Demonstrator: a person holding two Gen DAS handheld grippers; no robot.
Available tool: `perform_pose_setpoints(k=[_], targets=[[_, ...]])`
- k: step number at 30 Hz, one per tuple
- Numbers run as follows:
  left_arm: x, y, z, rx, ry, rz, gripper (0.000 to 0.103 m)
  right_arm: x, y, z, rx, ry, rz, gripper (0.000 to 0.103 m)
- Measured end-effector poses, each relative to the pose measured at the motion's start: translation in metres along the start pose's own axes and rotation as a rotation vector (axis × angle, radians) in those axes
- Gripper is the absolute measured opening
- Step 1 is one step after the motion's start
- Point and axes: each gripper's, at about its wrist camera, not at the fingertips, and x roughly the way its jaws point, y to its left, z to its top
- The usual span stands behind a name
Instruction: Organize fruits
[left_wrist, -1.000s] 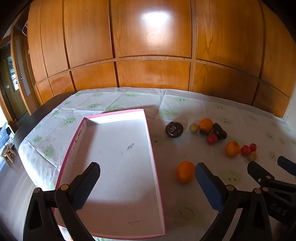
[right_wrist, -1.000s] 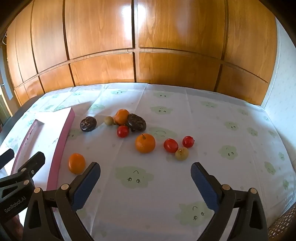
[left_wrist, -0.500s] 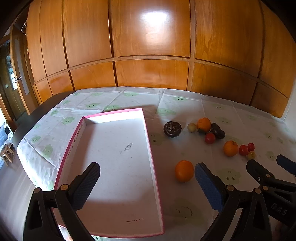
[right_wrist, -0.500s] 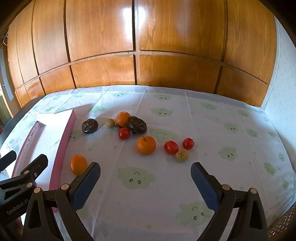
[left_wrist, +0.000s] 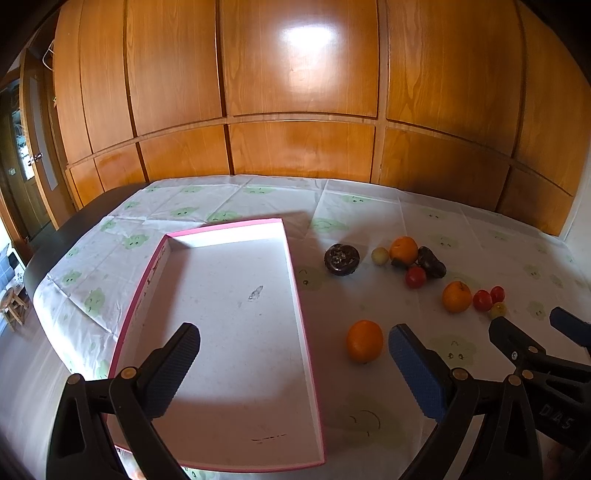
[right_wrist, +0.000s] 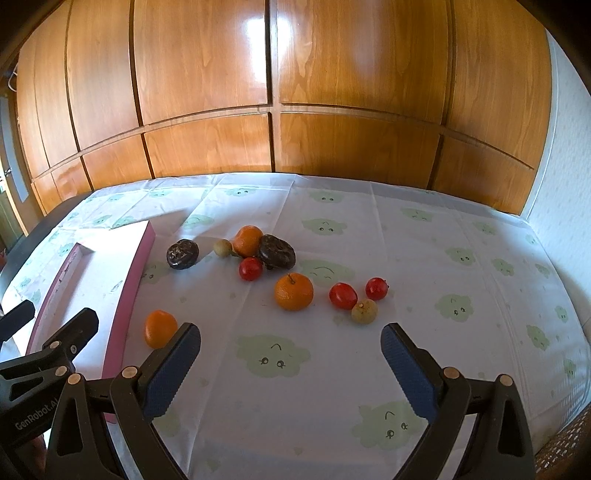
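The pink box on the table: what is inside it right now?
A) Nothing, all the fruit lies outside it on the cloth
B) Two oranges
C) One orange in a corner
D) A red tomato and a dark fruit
A: the pink box shows only its bare white floor, while the nearest orange and the other fruit sit on the tablecloth to its right.
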Motion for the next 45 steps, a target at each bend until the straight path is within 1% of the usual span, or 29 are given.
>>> perform_pose_setpoints(k=[15, 36, 43, 45], targets=[[-0.001, -0.002, 0.001, 0.001, -0.006, -0.001, 0.103, -0.001, -0.001, 0.001, 0.007, -0.005, 0.001, 0.099], [0.004, -0.008, -0.002, 0.013, 0.015, -0.008, 0.103, 0.005, -0.007, -0.001, 0.021, 0.008, 0.009, 0.099], [0.005, -0.011, -0.003, 0.027, 0.023, -0.044, 0.103, 0.006, -0.017, 0.002, 0.027, 0.010, 0.023, 0.099], [0.004, -0.012, -0.003, 0.030, 0.027, -0.088, 0.103, 0.008, -0.019, 0.004, 0.011, 0.014, 0.033, 0.099]])
